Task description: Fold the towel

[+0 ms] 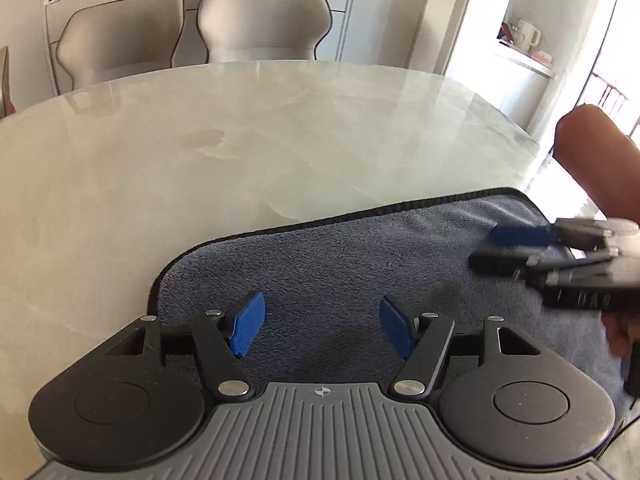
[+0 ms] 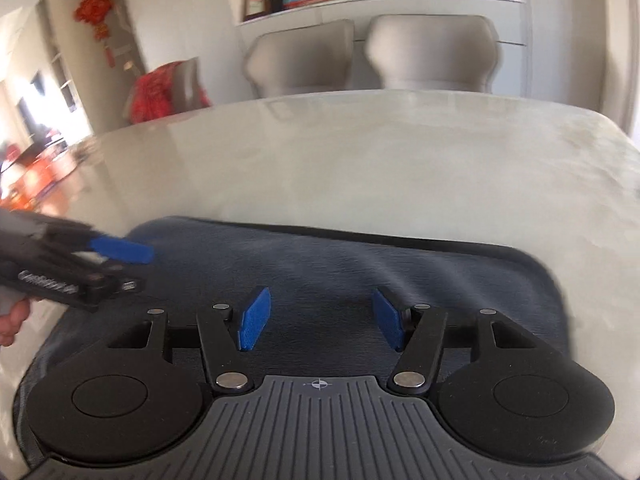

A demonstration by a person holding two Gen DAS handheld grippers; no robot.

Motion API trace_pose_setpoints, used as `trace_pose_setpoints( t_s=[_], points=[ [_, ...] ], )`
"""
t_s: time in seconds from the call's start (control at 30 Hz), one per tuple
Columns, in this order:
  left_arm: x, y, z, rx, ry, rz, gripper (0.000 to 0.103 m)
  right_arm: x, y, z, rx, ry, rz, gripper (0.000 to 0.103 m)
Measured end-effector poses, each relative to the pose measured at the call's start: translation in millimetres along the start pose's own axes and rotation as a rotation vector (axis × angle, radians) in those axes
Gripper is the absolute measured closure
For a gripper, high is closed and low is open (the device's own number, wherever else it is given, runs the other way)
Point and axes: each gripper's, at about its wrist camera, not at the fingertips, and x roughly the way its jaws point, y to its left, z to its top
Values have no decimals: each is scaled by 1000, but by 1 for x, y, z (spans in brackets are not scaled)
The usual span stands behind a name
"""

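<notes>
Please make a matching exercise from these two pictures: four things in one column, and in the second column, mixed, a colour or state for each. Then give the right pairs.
Things:
1. towel
2. table
3. left tool
4. chairs

Colour or state:
A. pale marble-like top, glossy
B. open, nothing between its blue pads
C. dark grey-blue, lying flat with a black edge
D. light grey, standing behind the far side of the table

Right pairs: 1-C, 2-A, 3-B, 4-D.

The right tool is open as well, above the same towel.
</notes>
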Motion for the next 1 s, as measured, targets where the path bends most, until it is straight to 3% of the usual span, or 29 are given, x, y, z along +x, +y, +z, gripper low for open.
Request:
trace_pose_setpoints(
  t_s=[0.2,0.3,0.4,0.5,0.57,0.7,0.9,1.0],
  points=[
    [-17,6,-12,-24,18,48,35,-32,-41,-14,63,10,-184,43],
    [-33,1,-24,-62,8,4,35,-56,-27,-23,55,2,-142,41],
    [-52,-19,-45,-53,5,-61,34,-78,4,-42,3,34,-4,40],
    [-63,-38,-68,-50,48,-127,34,-94,34,-65,-35,75,102,40],
    [-67,-47,-84,-55,90,-156,34,-102,44,-81,-27,100,117,39],
    [-80,-48,-103,-60,104,-123,33,-120,35,-104,-7,102,61,37],
    [-101,-30,-118,-154,77,-9,33,-149,8,-114,60,139,-138,37],
    [-111,-18,-122,-242,29,38,33,-163,11,-116,97,146,-94,37]
  ],
)
